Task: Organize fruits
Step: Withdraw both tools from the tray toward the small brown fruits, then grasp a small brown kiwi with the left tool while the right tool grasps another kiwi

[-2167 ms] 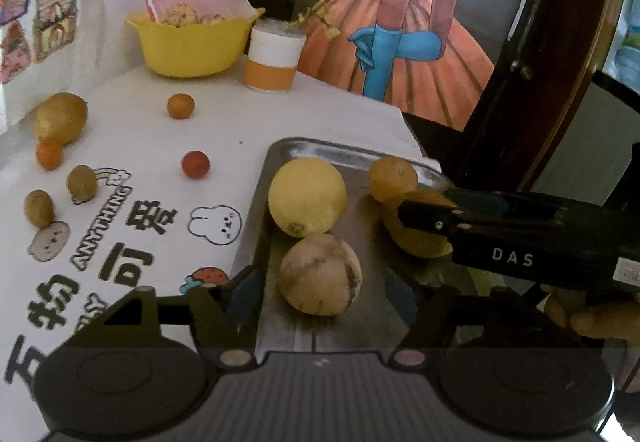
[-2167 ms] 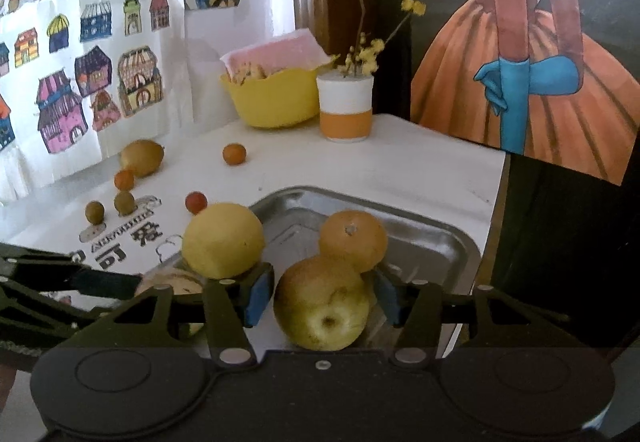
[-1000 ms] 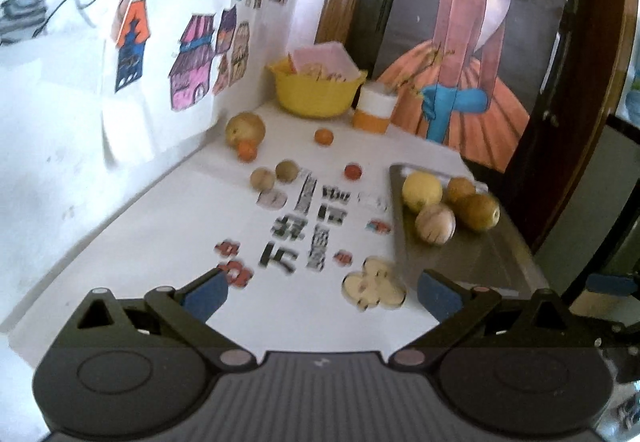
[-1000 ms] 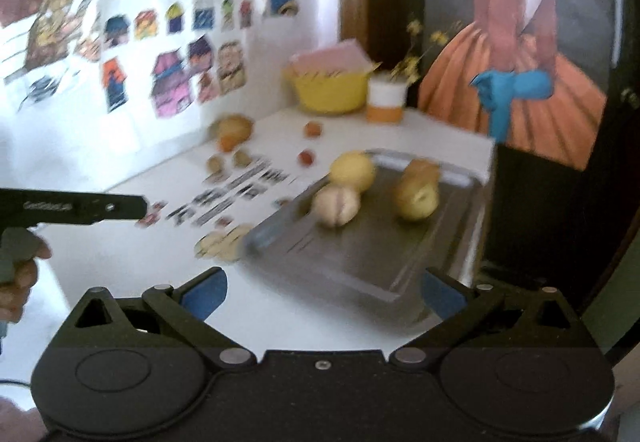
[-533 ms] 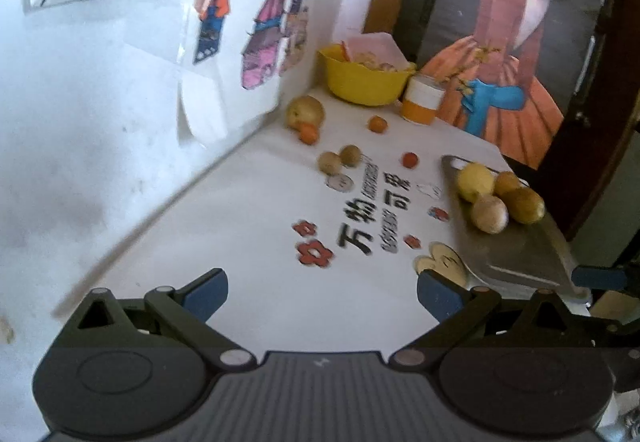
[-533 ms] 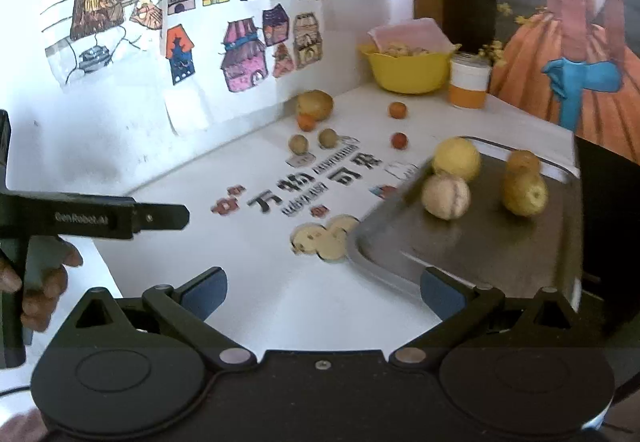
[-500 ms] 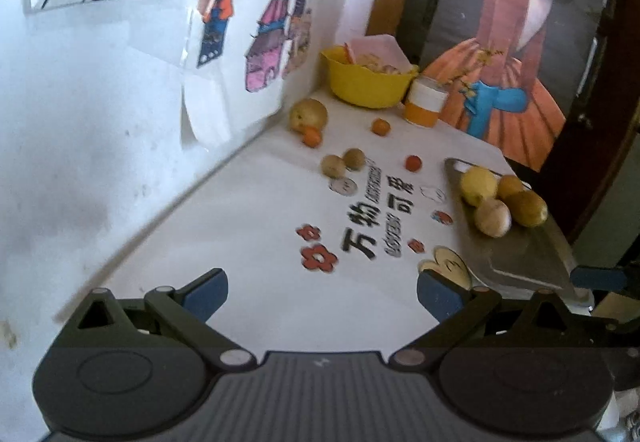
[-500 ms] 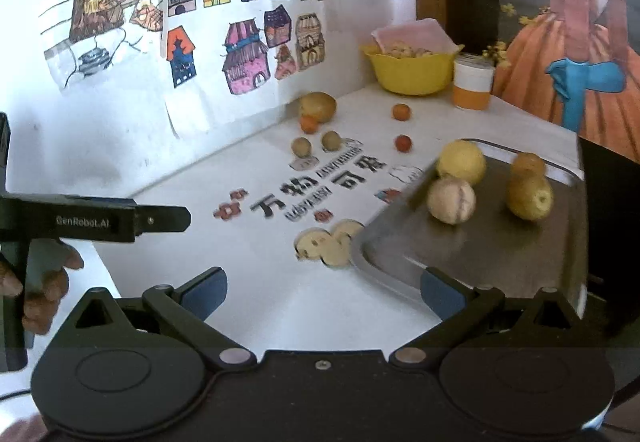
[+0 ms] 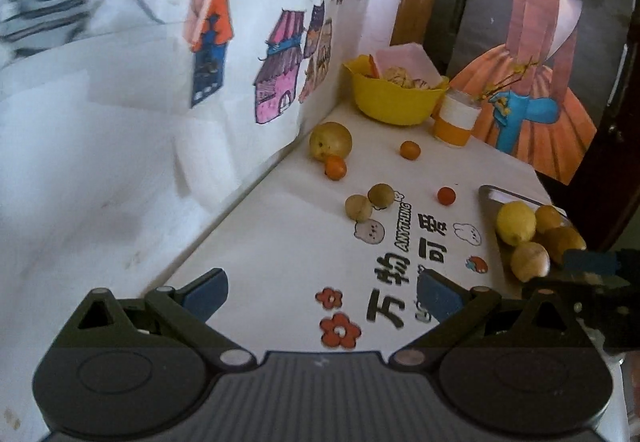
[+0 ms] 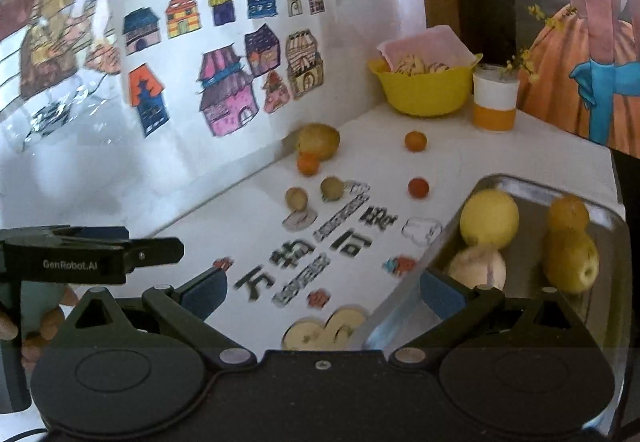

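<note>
Right wrist view: both the right tongs (image 10: 324, 290) and left tongs (image 9: 322, 294) hang wide open and empty over the counter (image 10: 248, 217), four fruits sit in the metal tray (image 10: 532, 185), including a lemon (image 10: 489, 217), and small ones lie loose left of that tray.

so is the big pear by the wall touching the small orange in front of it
Cannot tell. In both wrist views the pear and the small orange overlap with no gap visible, but the orange may simply sit in front.
</note>
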Demonstrator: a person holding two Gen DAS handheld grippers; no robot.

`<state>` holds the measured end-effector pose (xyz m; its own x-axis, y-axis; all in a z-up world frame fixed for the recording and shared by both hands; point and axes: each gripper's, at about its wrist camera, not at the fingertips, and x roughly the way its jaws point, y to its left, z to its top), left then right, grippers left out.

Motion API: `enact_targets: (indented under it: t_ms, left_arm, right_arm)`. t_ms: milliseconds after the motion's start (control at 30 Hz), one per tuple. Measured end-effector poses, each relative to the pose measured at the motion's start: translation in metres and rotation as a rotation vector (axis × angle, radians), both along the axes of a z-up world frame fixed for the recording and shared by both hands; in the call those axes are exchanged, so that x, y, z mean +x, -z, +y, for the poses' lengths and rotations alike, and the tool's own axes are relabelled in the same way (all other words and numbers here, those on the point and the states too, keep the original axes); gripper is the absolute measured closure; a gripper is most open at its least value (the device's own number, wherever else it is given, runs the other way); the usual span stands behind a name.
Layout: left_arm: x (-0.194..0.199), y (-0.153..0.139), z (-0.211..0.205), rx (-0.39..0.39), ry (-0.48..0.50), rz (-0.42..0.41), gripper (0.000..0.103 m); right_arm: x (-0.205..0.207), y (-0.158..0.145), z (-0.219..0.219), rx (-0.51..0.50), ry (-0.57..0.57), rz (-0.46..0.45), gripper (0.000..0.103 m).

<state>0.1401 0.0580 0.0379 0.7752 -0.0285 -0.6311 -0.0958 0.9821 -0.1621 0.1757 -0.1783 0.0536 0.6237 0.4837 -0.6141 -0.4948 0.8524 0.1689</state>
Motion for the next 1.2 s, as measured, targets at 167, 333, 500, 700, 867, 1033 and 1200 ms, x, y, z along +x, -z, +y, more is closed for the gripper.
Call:
enact_targets:
  t_ms: [167,333,500,700,867,1033,1200]
  left_arm:
    - [0.038,-0.004,-0.010,0.047,0.017,0.016,0.001]
    - [0.073,0.007,-0.015,0.059,0.025,0.033,0.001]
    - [0.101,0.019,-0.013,0.052,0.025,0.041,0.001]
    - [0.123,0.036,-0.008,0.036,-0.006,0.042,0.005]
    - [0.129,0.043,0.000,-0.016,-0.024,0.026,0.010]
    - [0.131,0.047,-0.002,0.018,0.014,0.013,0.014]
    - [0.131,0.048,-0.016,0.076,0.089,-0.005,0.021]
  right_arm:
    - [0.035,-0.008,0.010,-0.111,-0.085,-0.087,0.001]
    - [0.063,-0.003,0.020,-0.204,-0.230,-0.179,0.001]
    - [0.097,0.009,0.036,-0.244,-0.303,-0.199,0.002]
    - [0.132,0.031,0.058,-0.292,-0.329,-0.186,0.014]
    - [0.151,0.041,0.056,-0.258,-0.302,-0.139,0.018]
    - [0.166,0.043,0.046,-0.229,-0.282,-0.084,0.029]
    - [0.181,0.042,0.041,-0.129,-0.268,0.019,0.039]
